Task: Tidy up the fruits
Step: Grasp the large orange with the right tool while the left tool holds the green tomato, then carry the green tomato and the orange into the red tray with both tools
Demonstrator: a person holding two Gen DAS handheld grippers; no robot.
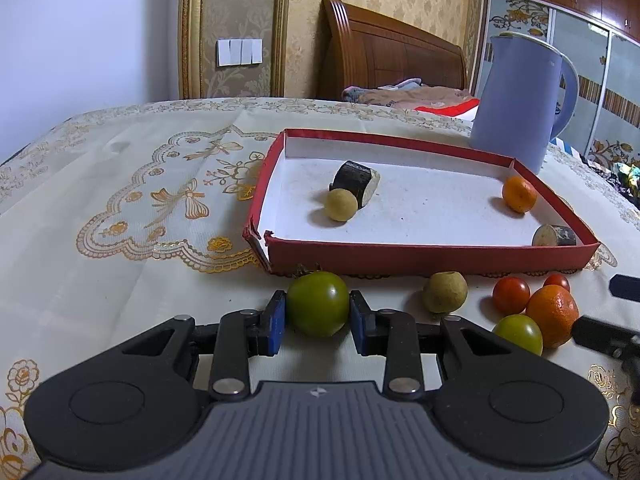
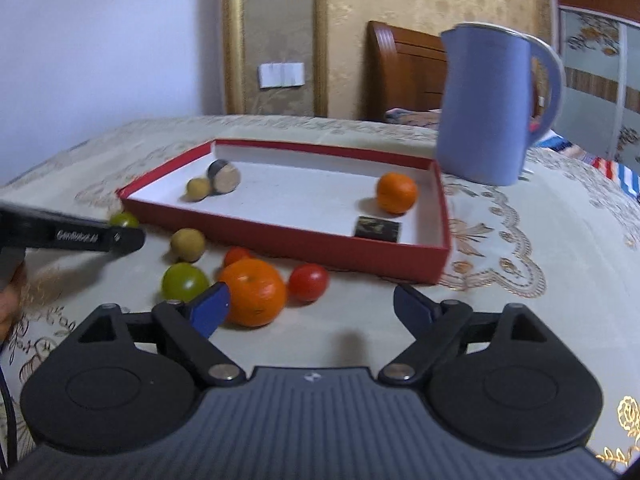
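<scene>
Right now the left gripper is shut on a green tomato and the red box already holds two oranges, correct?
Not quite: the red box holds only one orange, as the left wrist view shows. The left gripper is indeed shut on the green tomato.

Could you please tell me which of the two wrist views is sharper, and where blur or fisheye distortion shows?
Left wrist view: sharp; the green tomato held in the left gripper is crisp, and the red tray edges bow from the fisheye. Right wrist view: softly blurred all over, the blue jug smeared, with the right gripper open beside the large orange.
</scene>
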